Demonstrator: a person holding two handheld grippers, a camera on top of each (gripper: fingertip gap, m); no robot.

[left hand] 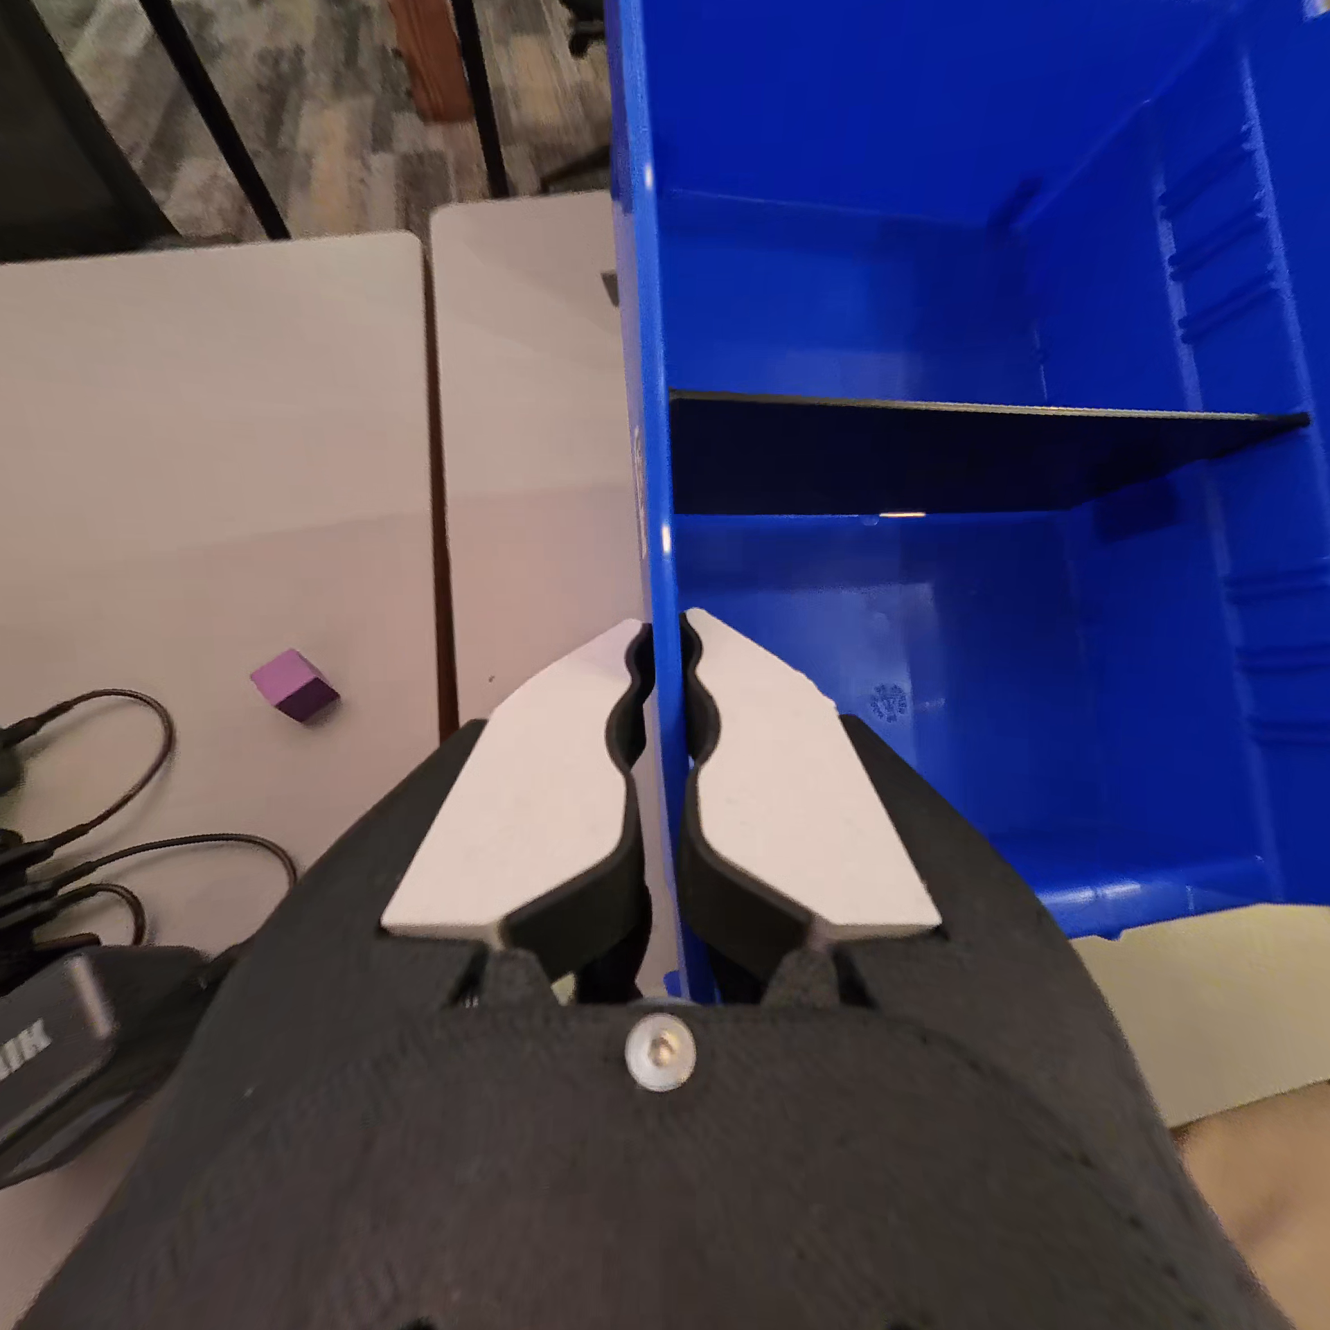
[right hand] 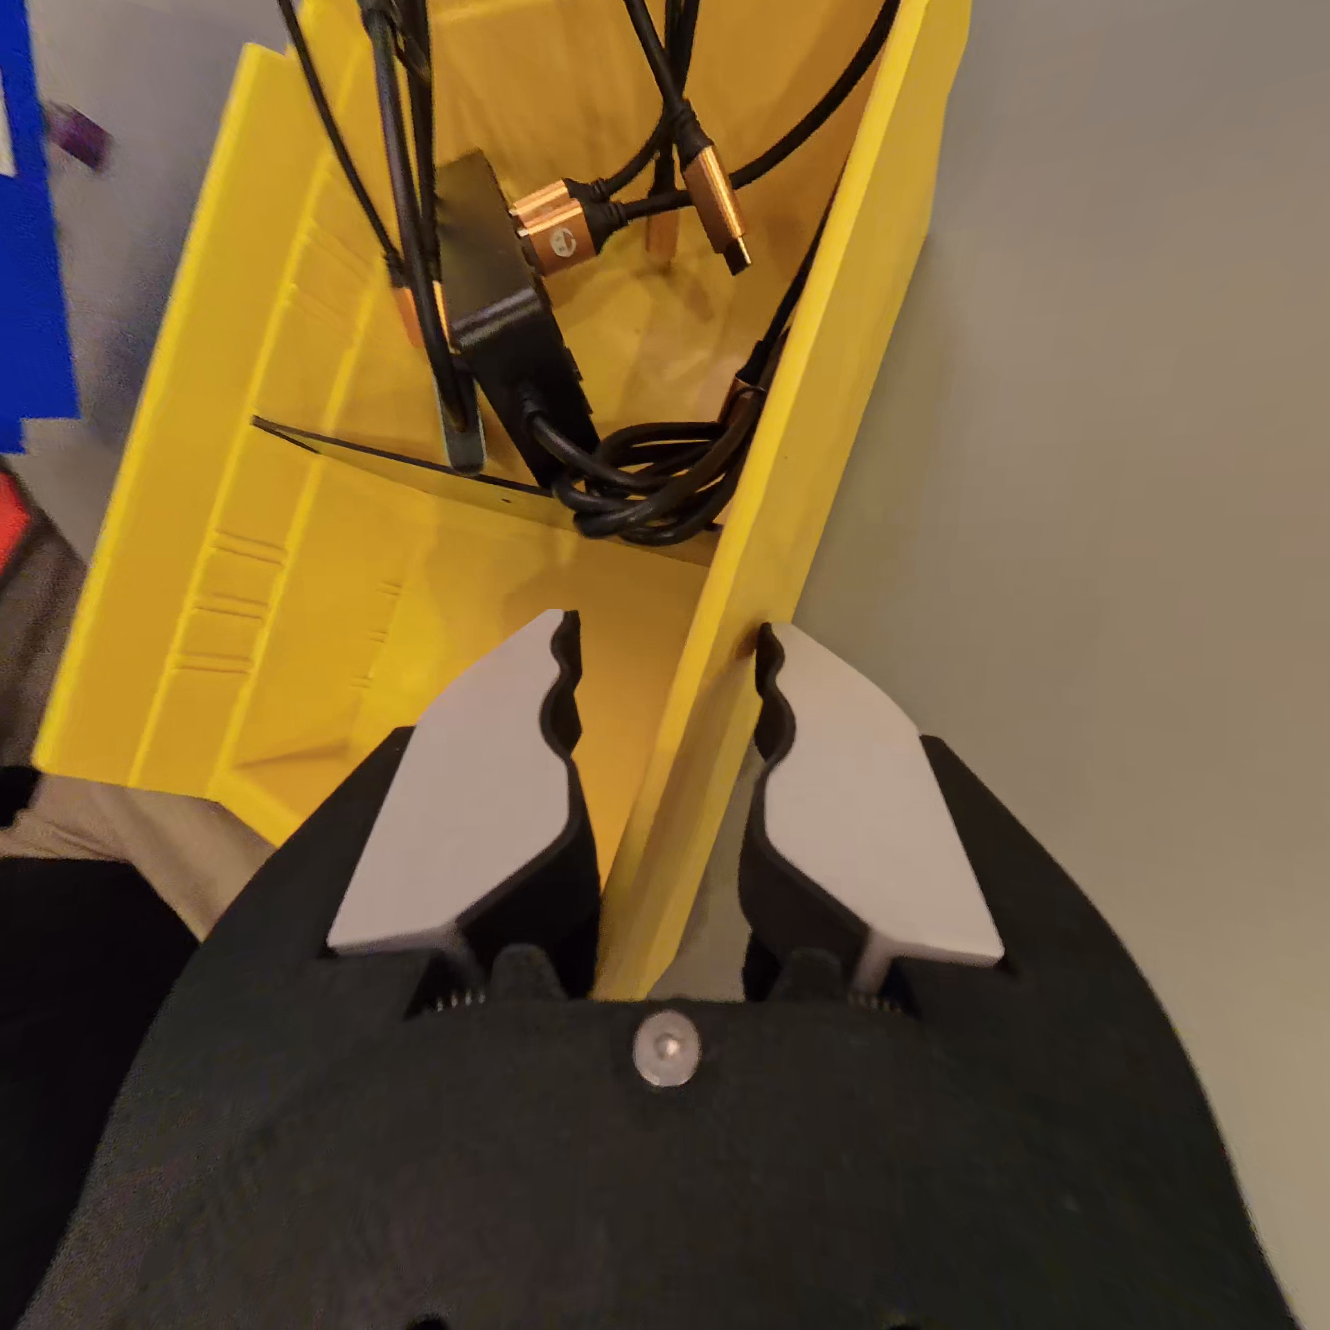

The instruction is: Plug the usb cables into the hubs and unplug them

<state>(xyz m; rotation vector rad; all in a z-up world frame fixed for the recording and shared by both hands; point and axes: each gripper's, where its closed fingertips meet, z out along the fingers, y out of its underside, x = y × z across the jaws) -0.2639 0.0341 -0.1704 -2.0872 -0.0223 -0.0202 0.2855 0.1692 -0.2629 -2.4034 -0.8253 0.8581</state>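
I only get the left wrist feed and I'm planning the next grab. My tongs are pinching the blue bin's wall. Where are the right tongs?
Observer: The right tongs straddle the right wall of a yellow bin, open, not clamped.
Operator: What's in that bin?
Observer: A black hub and tangled black cables, beyond a black divider.
Operator: Any plug free?
Observer: Yes, one gold-cased plug lies loose beside the hub.
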